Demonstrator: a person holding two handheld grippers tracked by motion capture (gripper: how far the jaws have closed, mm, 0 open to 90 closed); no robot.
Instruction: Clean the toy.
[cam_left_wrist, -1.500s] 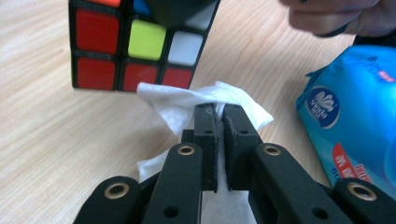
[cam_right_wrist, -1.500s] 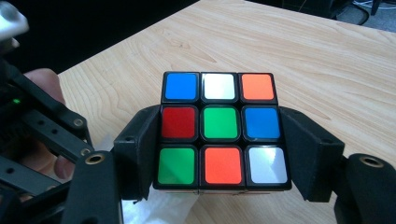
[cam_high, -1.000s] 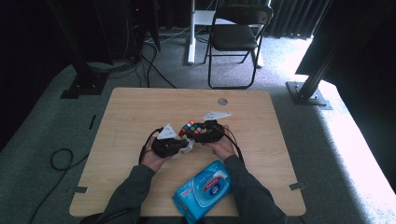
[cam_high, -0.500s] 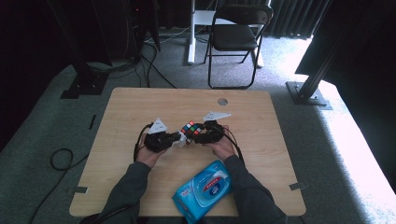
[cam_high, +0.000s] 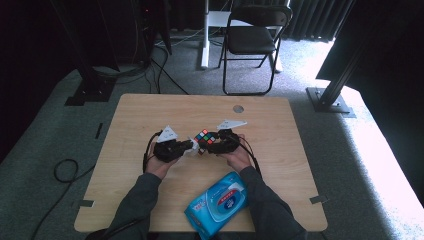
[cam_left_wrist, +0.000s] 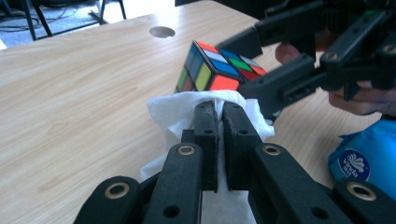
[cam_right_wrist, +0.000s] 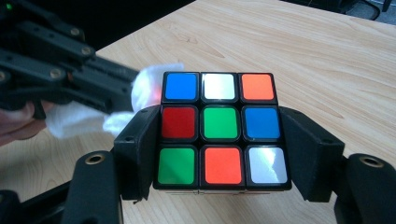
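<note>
Since a second before, my left hand had slid a little leftward and its grey plate had swung with it, while my right hand had kept its place and the cube had stayed put between us.

Nearest me on the table lay the blue wipes pack (cam_high: 218, 204), soft and glossy, sitting between my two forearms. Both sleeves came up from the near edge and converged toward the middle of the wooden table (cam_high: 150, 107), pale, matte, with fine grain. My left gripper (cam_left_wrist: 218, 111) pointed inward toward the right one, its black jaws pressed together on a white wipe (cam_left_wrist: 177, 106), crumpled and fibrous, bunched round the tips. The wipe touched the lower near edge of the cube, or so it seemed; the contact itself was hidden behind the folds.

My right gripper (cam_right_wrist: 219, 135) faced back toward the left, jaws clamped on the two opposite sides of the Rubik's cube (cam_right_wrist: 219, 123), which it held tilted just above the tabletop near the centre. The cube was hard glossy plastic, black-framed, its square stickers mixed blue, white, orange, red and green.

Beyond it the round cable hole (cam_high: 238, 108) sat near the far edge, and a black folding chair (cam_high: 252, 40) stood on grey carpet
</note>
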